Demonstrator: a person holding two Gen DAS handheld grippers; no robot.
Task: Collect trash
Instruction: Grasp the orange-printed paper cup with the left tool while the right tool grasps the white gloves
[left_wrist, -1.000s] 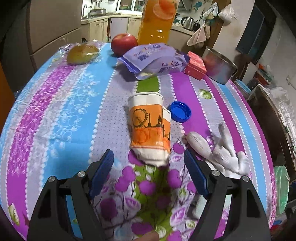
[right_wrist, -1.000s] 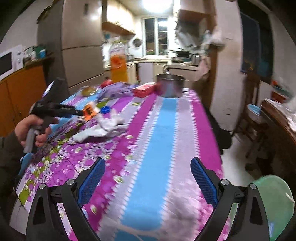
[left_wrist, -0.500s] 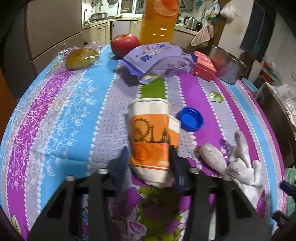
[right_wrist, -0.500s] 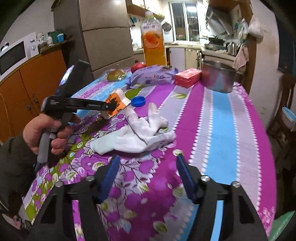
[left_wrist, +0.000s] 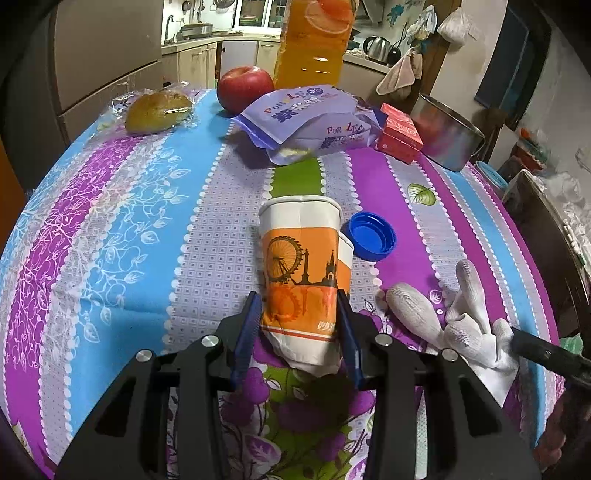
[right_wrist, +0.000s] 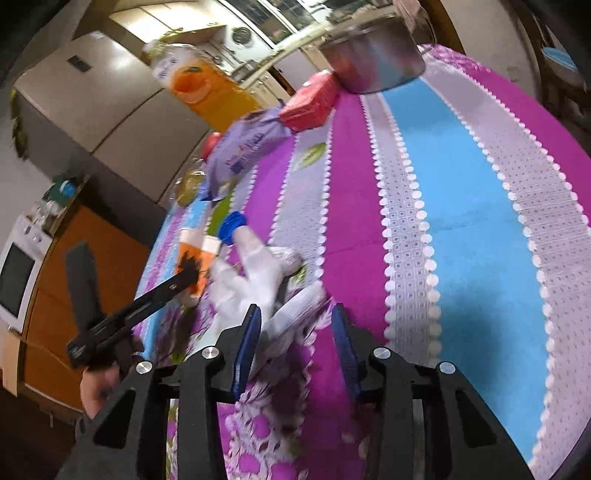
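Observation:
A crushed orange-and-white paper cup (left_wrist: 301, 273) lies on its side on the striped tablecloth (left_wrist: 147, 221). My left gripper (left_wrist: 300, 325) is shut on its lower end, pads pressed to both sides. The cup also shows in the right wrist view (right_wrist: 195, 258). A blue bottle cap (left_wrist: 371, 236) lies just right of the cup. A white glove (left_wrist: 454, 317) lies further right. In the right wrist view my right gripper (right_wrist: 295, 334) is tilted and partly open, its jaws astride the near end of the glove (right_wrist: 258, 277) without squeezing it.
At the far side of the table stand a purple snack bag (left_wrist: 314, 118), a red box (left_wrist: 400, 133), a steel pot (left_wrist: 447, 136), an apple (left_wrist: 245, 88), a wrapped bun (left_wrist: 157, 110) and an orange juice bottle (left_wrist: 314, 40). The table edge falls away on the right.
My left gripper moved forward and closed on the cup. My right gripper swung left, tilted, narrowed and came down over the glove.

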